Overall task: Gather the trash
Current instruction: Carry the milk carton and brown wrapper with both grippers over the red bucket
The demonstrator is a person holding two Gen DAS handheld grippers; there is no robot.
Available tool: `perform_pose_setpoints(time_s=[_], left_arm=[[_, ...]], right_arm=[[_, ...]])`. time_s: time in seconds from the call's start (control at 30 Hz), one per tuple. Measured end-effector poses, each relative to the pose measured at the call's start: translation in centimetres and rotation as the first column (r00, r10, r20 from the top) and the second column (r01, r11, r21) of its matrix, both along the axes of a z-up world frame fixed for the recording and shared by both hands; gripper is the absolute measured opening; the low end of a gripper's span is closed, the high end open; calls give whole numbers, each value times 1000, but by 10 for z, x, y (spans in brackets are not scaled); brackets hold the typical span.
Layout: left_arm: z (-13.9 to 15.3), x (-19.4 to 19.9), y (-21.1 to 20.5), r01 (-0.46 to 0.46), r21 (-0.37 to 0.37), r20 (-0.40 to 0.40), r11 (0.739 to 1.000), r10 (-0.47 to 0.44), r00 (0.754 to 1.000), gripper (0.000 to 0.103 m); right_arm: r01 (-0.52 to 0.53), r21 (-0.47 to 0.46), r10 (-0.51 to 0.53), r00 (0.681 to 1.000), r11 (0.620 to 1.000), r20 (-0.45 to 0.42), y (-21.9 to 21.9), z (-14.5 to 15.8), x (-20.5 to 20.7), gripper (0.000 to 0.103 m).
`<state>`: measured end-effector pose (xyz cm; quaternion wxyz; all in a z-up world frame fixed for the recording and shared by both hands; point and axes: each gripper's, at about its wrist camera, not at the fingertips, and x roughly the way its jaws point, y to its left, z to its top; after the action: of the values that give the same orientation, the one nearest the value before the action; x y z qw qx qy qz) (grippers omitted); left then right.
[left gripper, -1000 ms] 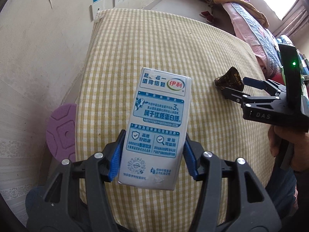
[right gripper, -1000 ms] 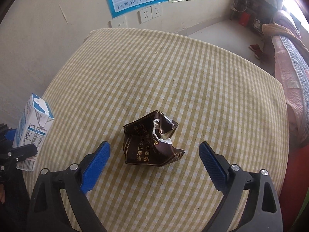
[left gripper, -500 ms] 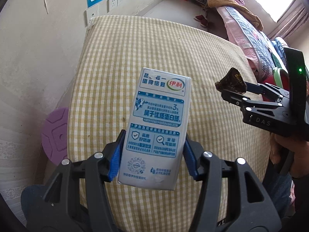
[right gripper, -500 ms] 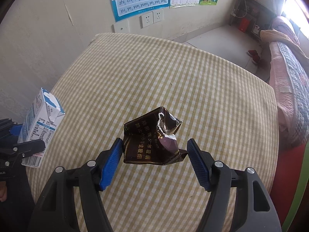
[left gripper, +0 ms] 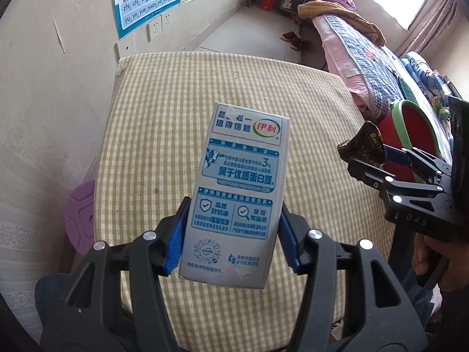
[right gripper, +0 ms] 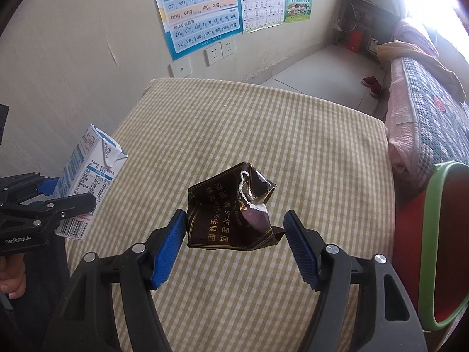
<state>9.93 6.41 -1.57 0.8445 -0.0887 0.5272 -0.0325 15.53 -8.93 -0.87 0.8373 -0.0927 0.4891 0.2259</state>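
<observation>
Above the checked yellow tablecloth (left gripper: 164, 135), both grippers carry trash clear of the surface.

Left gripper (left gripper: 231, 243): clamped on a white-and-blue milk carton (left gripper: 237, 193), blue pads (left gripper: 176, 246) pressed against its two lower sides. Carton stands roughly upright, top leaning slightly toward 1 o'clock in the left wrist view, printed face toward the camera. No contact between carton and cloth.

Right gripper (right gripper: 234, 243): grasping a crumpled dark brown cigarette pack (right gripper: 231, 208) with gold lettering and a torn top. Left pad is against the pack's edge; at the right pad only the pack's creased corner meets the tip. Pack hangs above the cloth.

Cross views: from the left wrist, the right gripper sits at 3 o'clock with the pack sticking out of its tip. From the right wrist, the left gripper and carton sit at 9 o'clock, a hand (right gripper: 11, 281) beneath.

Surroundings: a green-rimmed red bin (right gripper: 445, 234) at 3 to 4 o'clock in the right wrist view, just past the table's edge. Pinyin poster (right gripper: 202, 8) on the wall at 12 o'clock. Quilted bed (left gripper: 360, 55) at 1 to 2 o'clock in the left wrist view. Purple round stool (left gripper: 79, 214) at 9 o'clock, beside the table.
</observation>
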Motion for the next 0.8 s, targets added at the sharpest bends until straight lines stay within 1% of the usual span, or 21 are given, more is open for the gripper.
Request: perform_pose_setpoints(time_s=[0.27,0.5,0.8], left_arm=[[12,8,-46,74,14,18,997,-74,997,53],[21,18,-90,147,24,33,989,-148,988,53],[35,31,-151,253,27,52,967,-254,966,53]], right_arm=[[75,35,-75,997,997,24,-48,17,-14,66],[158,67,-162,986,985,48,-96,30,-21,66],[261,110,-269,960,959,70,-157,42,-23,66]])
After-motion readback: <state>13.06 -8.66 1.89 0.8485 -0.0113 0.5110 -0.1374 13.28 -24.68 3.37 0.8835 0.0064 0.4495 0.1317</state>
